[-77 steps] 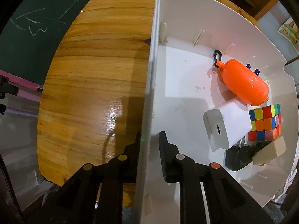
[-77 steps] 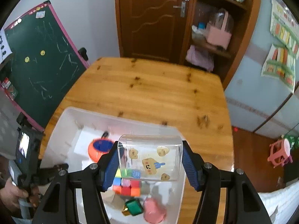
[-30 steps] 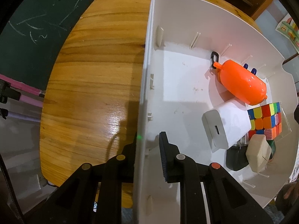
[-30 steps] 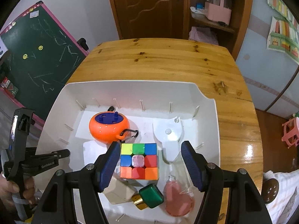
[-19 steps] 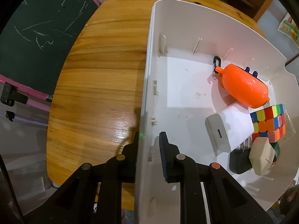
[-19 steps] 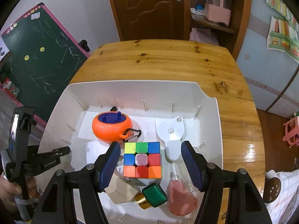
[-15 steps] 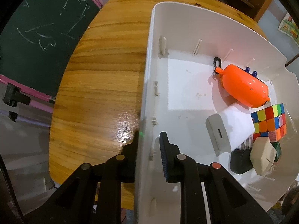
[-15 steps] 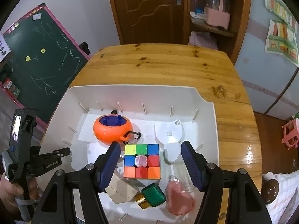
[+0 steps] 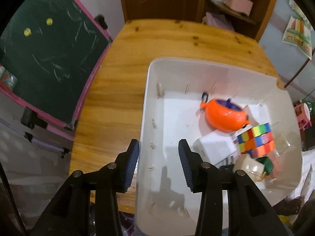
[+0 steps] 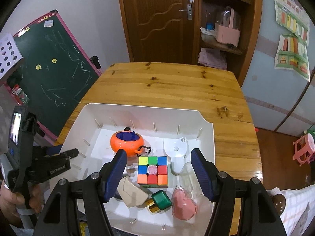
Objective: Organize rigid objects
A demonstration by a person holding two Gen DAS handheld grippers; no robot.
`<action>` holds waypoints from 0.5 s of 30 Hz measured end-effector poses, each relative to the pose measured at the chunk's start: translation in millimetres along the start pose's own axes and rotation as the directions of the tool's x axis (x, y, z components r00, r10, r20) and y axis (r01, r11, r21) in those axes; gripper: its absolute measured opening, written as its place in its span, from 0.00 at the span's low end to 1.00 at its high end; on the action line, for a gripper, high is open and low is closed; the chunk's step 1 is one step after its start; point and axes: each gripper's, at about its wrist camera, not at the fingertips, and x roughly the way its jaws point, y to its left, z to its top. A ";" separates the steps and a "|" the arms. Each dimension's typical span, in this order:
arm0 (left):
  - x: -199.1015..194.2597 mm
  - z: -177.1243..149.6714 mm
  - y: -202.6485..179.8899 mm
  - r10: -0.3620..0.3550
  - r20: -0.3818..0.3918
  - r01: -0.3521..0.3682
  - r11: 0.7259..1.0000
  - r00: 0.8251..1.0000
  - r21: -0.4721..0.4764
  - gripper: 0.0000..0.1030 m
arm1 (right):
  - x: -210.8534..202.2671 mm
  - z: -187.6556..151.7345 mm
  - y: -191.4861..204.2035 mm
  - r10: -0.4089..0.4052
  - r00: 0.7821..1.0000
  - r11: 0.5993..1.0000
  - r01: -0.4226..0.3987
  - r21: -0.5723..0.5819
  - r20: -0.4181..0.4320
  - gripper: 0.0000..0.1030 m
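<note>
From where I steer, the wooden bench (image 10: 169,86) is glossy and knotted, carrying a white plastic bin (image 10: 206,137) with thin ribs along its smooth walls. I judge the bin light but stiff, best taken by its rim. Inside, the hard things sit clustered at the near right: a round orange plastic pot (image 10: 127,142) with a clip, a white boxy charger (image 9: 214,150), a colourful puzzle cube (image 10: 153,171), a beige block (image 10: 132,193), a pink heart-shaped piece (image 10: 184,203) and a green-capped bottle (image 10: 160,200). All look rigid and slick, the cube easiest by flat opposite faces. My left tool (image 9: 158,164) has just been opening, straddling the bin's left wall without pressing it. My right tool (image 10: 158,177) hangs wide, empty.
</note>
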 end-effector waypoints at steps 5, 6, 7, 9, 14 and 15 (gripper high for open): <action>-32.0 7.3 -13.7 -0.031 0.079 0.026 0.998 0.996 0.059 0.48 | -19.5 3.4 2.9 0.004 1.000 1.000 -0.004 -0.009 0.015 0.66; -41.7 7.5 -19.0 -0.038 0.098 0.031 0.997 0.995 0.075 0.52 | -23.5 4.1 3.2 0.007 1.000 1.000 -0.007 -0.008 0.017 0.66; -46.5 7.6 -20.6 -0.041 0.112 0.031 0.996 0.993 0.086 0.53 | -28.1 5.0 3.4 0.011 1.000 1.000 -0.011 -0.006 0.020 0.66; -58.5 8.6 -25.5 -0.044 0.146 0.028 0.994 0.988 0.109 0.54 | -37.3 7.0 3.8 0.013 1.000 1.000 -0.013 -0.004 0.025 0.66; -82.4 15.2 -33.4 -0.079 0.203 0.053 0.990 0.976 0.129 0.70 | -61.2 9.5 7.2 -0.006 0.999 1.000 0.007 -0.010 0.044 0.68; -86.2 16.5 -34.5 -0.085 0.212 0.059 0.990 0.974 0.128 0.70 | -65.0 10.0 7.0 -0.007 0.999 1.000 0.007 -0.007 0.045 0.71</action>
